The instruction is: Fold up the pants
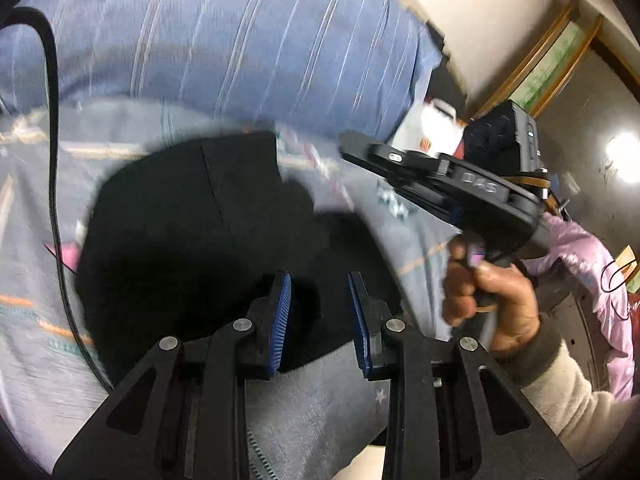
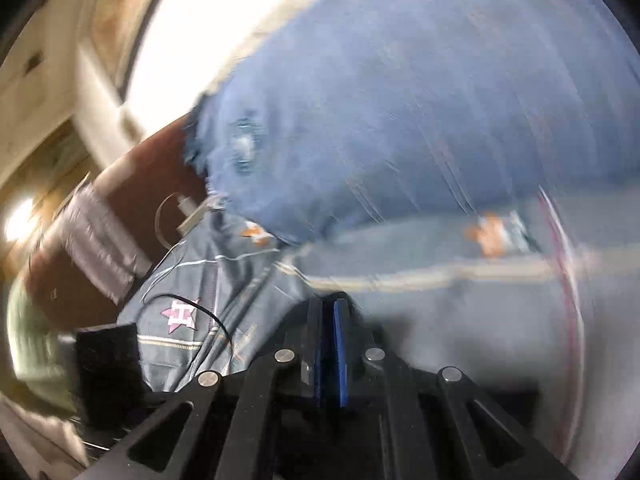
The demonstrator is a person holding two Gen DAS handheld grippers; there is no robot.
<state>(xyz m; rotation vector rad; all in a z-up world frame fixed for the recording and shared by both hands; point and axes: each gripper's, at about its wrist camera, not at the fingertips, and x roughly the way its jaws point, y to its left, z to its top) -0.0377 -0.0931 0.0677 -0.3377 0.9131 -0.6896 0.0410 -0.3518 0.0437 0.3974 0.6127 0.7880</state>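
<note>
One pair of black pants (image 1: 192, 240), soft, limp, light; lying ahead of the left gripper (image 1: 320, 320), jaws parted, empty; right gripper (image 2: 330, 344) pressed closed, apparently empty; grasp at hem edge.

The pants (image 1: 192, 232) are plain black against a grey-blue bedsheet (image 1: 32, 360) patterned with orange and pale stripes and pink-and-white stars. The pillow (image 1: 224, 40) is blue with thin white stripes. Both the left gripper (image 1: 320, 320) and the right gripper (image 2: 330, 344) are black with blue ribbed pads (image 1: 282, 320). A sleeve (image 1: 576, 404) is cream with a grey cuff, and a pale pink quilted jacket (image 1: 592, 264) lies beyond.
</note>
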